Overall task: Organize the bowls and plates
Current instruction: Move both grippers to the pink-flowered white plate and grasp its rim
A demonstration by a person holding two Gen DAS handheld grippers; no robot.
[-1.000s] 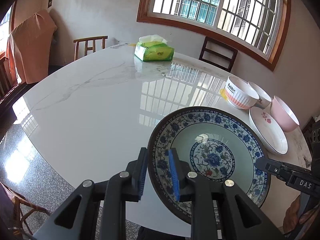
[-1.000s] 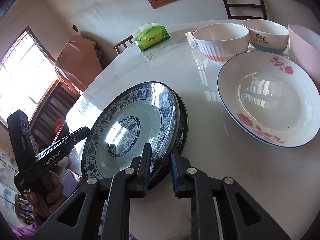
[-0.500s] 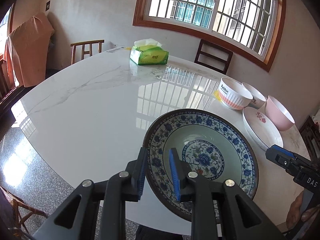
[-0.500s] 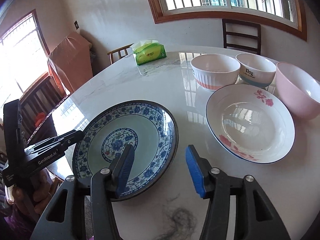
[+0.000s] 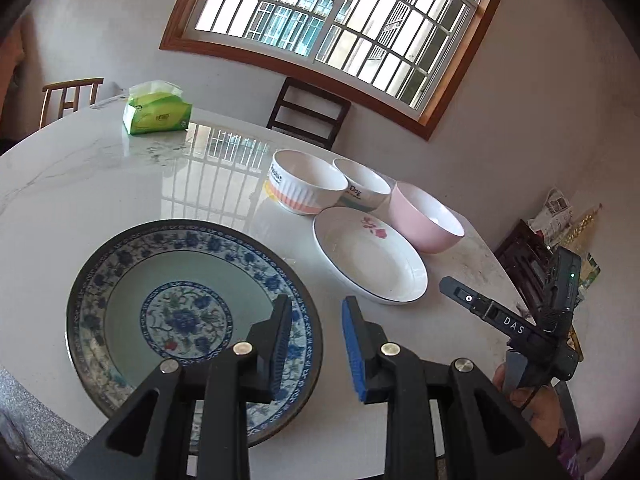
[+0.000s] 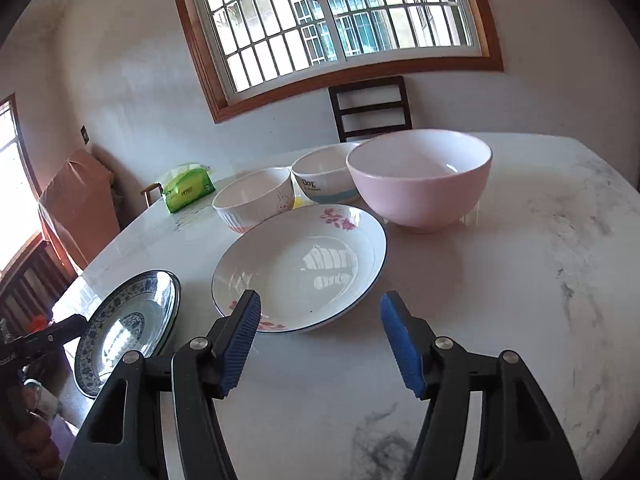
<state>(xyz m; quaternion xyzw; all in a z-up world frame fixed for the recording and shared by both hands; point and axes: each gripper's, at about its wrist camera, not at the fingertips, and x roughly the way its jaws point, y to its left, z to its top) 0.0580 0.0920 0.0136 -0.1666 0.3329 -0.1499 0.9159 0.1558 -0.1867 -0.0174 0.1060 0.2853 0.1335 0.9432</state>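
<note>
A blue-patterned plate [image 5: 188, 308] lies flat on the white marble table [image 5: 80, 200] near its front edge; it also shows in the right wrist view [image 6: 128, 320]. My left gripper [image 5: 316, 340] is open, its left finger over the plate's right rim. My right gripper [image 6: 320, 336] is open and empty, just in front of a white plate with pink flowers [image 6: 300, 268]. Behind that plate stand a pink bowl [image 6: 420, 176], a white bowl with a blue band [image 6: 324, 176] and a ribbed white bowl [image 6: 256, 200].
A green tissue pack [image 5: 156, 114] sits at the far side of the table. Wooden chairs [image 5: 308, 112] stand around it under the window. The table's edge runs close by the blue plate. The right gripper shows in the left wrist view [image 5: 508, 320].
The blue plate, held tilted by both grippers, now lies on the table. The right gripper let go first and swung toward the flowered plate. The left gripper has opened and turned right.
</note>
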